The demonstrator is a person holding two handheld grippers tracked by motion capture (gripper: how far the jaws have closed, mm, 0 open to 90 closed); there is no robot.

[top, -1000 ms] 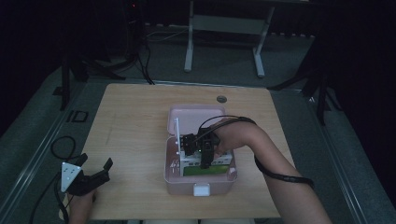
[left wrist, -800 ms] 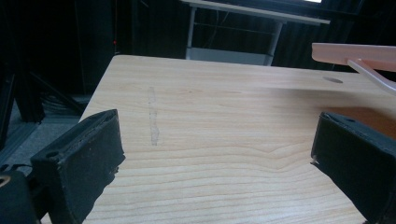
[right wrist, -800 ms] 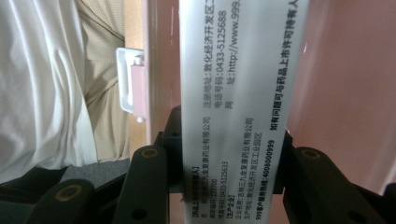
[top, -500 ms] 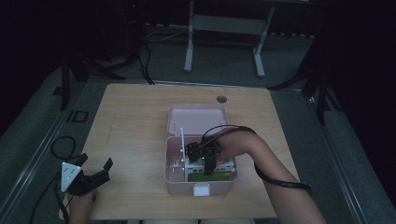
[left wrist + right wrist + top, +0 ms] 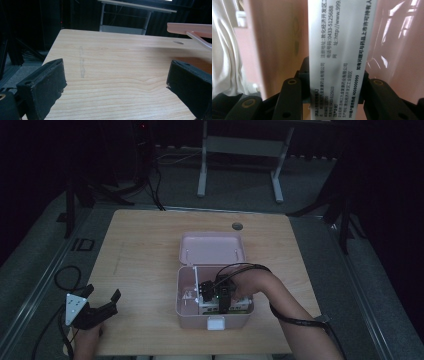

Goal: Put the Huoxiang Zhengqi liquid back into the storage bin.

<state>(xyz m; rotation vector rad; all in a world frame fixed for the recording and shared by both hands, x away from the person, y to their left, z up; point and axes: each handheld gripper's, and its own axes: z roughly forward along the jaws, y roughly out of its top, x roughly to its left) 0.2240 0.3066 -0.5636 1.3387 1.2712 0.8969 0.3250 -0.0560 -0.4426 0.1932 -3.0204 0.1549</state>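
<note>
Right gripper [image 5: 220, 296], black and angular, lowered inside a pink plastic box [image 5: 187, 317] with rounded corners, standing near the front middle of a pale wooden table [image 5: 140, 250]. Smooth, slightly glossy pink walls visible around the jaws in the right gripper view. Jaws closed firmly on a white cardboard medicine carton [image 5: 340, 50], flat-sided and rectangular, printed with small black Chinese characters and numbers; narrow face of the carton pressed between the two black pads, long body reaching away from the camera into the box. Soft white crinkled material [image 5: 223, 50], like a bag or cloth, lying at the left of that view, inside the box. Flat rectangular lid [image 5: 212, 248] of the box thrown open to the far side, of same pink plastic, with two small dots on its inner face. White square latch [image 5: 216, 322] on the front wall. Some green and white packages under the gripper, too small to tell more.

Left gripper [image 5: 95, 309] resting at the front left corner of the table, well apart from the box. Jaws spread wide, nothing between them; thick black pads [image 5: 47, 87] with a rough, matte, foam-like surface. Table grain fine and wavy, with a faint grey scuff line [image 5: 82, 62]. Small round dark grommet [image 5: 237, 226] near the far edge.
</note>
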